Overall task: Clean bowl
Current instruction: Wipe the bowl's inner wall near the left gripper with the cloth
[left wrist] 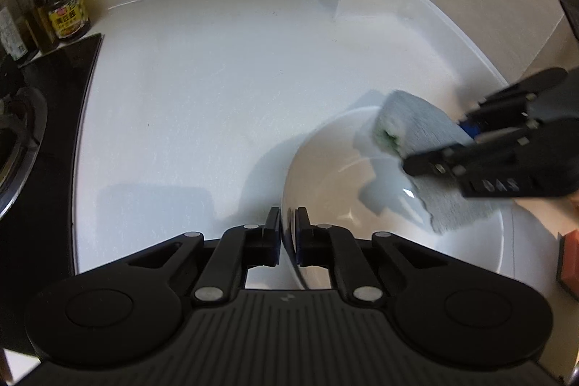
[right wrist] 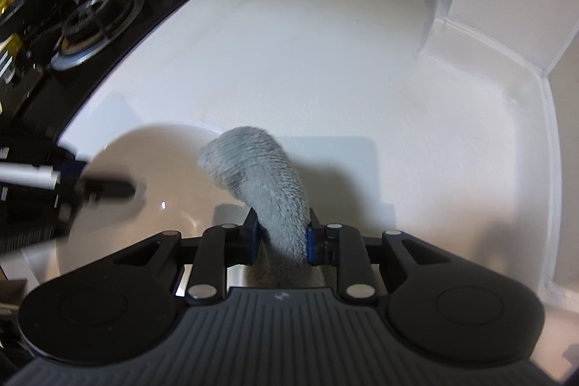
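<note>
Left tool (left wrist: pixel 287 237) clamped on near rim of white bowl (left wrist: pixel 325 176), grey cloth (right wrist: pixel 267 183) gripped between right tool (right wrist: pixel 283 236) fingers, folded end held over bowl interior, bowl rested on white tabletop (left wrist: pixel 217 96).

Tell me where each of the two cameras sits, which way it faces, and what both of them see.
Left wrist: rides the left gripper, looking forward over the white counter; its jaws clamp the white bowl rim; the right gripper enters from the right, carrying the grey cloth.
Right wrist: rides the right gripper, looking toward the stove; its jaws grip the grey cloth over the bowl; the left gripper shows at left.
Shared: bowl, cloth, counter, stove, jars, both grippers.
</note>
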`<action>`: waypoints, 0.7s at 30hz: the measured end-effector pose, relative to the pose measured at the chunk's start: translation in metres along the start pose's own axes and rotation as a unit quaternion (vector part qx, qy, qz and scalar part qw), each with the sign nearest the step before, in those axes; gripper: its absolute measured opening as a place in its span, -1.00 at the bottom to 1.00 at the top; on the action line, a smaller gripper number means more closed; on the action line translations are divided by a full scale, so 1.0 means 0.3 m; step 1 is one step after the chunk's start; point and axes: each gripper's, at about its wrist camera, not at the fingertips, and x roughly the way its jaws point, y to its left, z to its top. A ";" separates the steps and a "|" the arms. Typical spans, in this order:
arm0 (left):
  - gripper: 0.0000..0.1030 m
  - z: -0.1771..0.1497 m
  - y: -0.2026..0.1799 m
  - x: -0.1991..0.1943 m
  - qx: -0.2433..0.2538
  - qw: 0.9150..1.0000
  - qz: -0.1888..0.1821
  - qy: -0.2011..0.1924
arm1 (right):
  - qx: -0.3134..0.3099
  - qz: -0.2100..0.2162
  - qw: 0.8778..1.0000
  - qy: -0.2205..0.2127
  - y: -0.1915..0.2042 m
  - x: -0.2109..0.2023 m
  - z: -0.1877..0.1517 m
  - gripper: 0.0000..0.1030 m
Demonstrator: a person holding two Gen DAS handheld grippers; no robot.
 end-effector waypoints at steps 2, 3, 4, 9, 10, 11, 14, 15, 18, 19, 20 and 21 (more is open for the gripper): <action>-0.91 0.008 0.007 0.001 0.021 1.000 -0.013 0.003 | -0.018 0.002 1.000 0.012 0.018 -0.021 -0.031 -0.63; -0.91 0.012 0.005 0.006 0.034 0.999 -0.020 0.004 | -0.029 0.004 0.999 0.020 0.024 -0.029 -0.041 -0.62; -0.92 0.016 0.003 0.011 0.048 0.998 -0.026 0.006 | -0.040 0.006 0.999 0.029 0.027 -0.037 -0.048 -0.61; -0.89 0.036 -0.033 0.032 0.124 0.992 -0.017 0.006 | -0.092 0.005 0.994 0.059 0.030 -0.040 -0.029 -0.61; -0.89 0.039 -0.035 0.035 0.131 0.991 -0.017 0.005 | -0.100 0.002 0.993 0.060 0.029 -0.034 -0.013 -0.61; -0.89 0.044 -0.036 0.039 0.137 0.990 -0.020 0.005 | -0.106 -0.001 0.992 0.061 0.030 -0.027 0.003 -0.61; -0.88 0.055 -0.033 0.051 0.149 0.989 -0.023 0.007 | -0.165 -0.015 0.984 0.070 0.070 -0.002 0.055 -0.60; -0.87 0.056 -0.032 0.053 0.151 0.988 -0.022 0.007 | -0.179 -0.016 0.981 0.071 0.083 0.006 0.072 -0.60; -0.85 0.062 -0.014 0.061 0.138 0.990 -0.014 0.002 | -0.188 -0.007 0.980 0.065 0.100 0.029 0.128 -0.58; -0.85 0.065 -0.003 0.063 0.126 0.992 -0.016 0.001 | -0.181 -0.004 0.982 0.061 0.096 0.032 0.137 -0.58; -0.85 0.068 0.007 0.066 0.109 0.994 -0.017 0.004 | -0.174 -0.002 0.983 0.057 0.092 0.033 0.144 -0.58; -0.85 0.071 0.017 0.068 0.092 0.996 -0.018 0.007 | -0.167 0.001 0.984 0.053 0.087 0.032 0.145 -0.58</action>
